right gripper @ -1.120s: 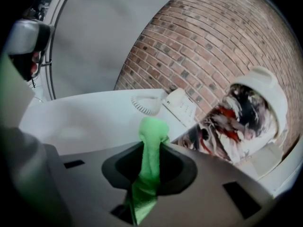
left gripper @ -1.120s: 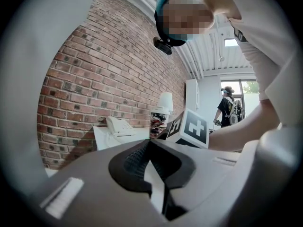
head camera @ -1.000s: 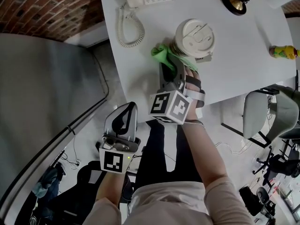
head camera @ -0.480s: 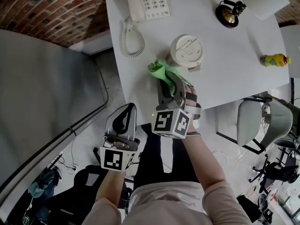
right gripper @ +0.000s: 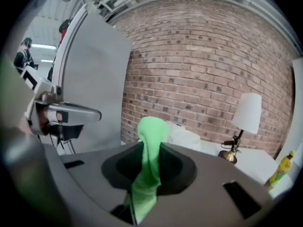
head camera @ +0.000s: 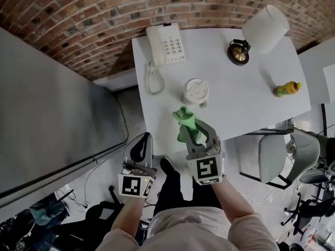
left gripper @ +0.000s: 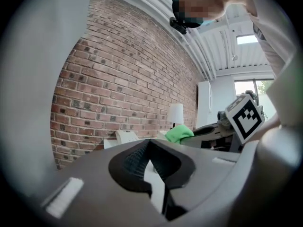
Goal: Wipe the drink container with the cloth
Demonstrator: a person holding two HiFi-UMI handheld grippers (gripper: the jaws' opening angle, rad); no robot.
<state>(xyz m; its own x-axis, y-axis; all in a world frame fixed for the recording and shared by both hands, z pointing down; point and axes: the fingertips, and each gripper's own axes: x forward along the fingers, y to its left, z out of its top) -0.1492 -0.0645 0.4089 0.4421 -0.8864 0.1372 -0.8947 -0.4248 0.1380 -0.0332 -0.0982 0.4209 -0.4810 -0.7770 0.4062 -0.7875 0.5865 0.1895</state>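
The drink container, a paper cup (head camera: 196, 91) with a white lid, stands upright in the middle of the white table (head camera: 251, 93); it shows pale behind the cloth in the right gripper view (right gripper: 184, 137). My right gripper (head camera: 189, 130) is shut on a green cloth (head camera: 186, 123) (right gripper: 147, 164) and is held over the table's near edge, a little short of the cup and apart from it. My left gripper (head camera: 140, 146) (left gripper: 152, 167) hangs off the table to the left, over the floor, jaws shut with nothing between them.
A white desk phone (head camera: 166, 43) with a coiled cord sits at the table's far left. A brass lamp (head camera: 239, 53) with a white shade (head camera: 265, 21) stands at the back, a yellow bottle (head camera: 287, 89) at the right. Office chairs (head camera: 296, 153) stand right of the table; a brick wall (head camera: 104, 14) is behind.
My right gripper has drawn back from the cup with the cloth, which no longer touches it. The head view has pulled up and away, so the whole table shows.
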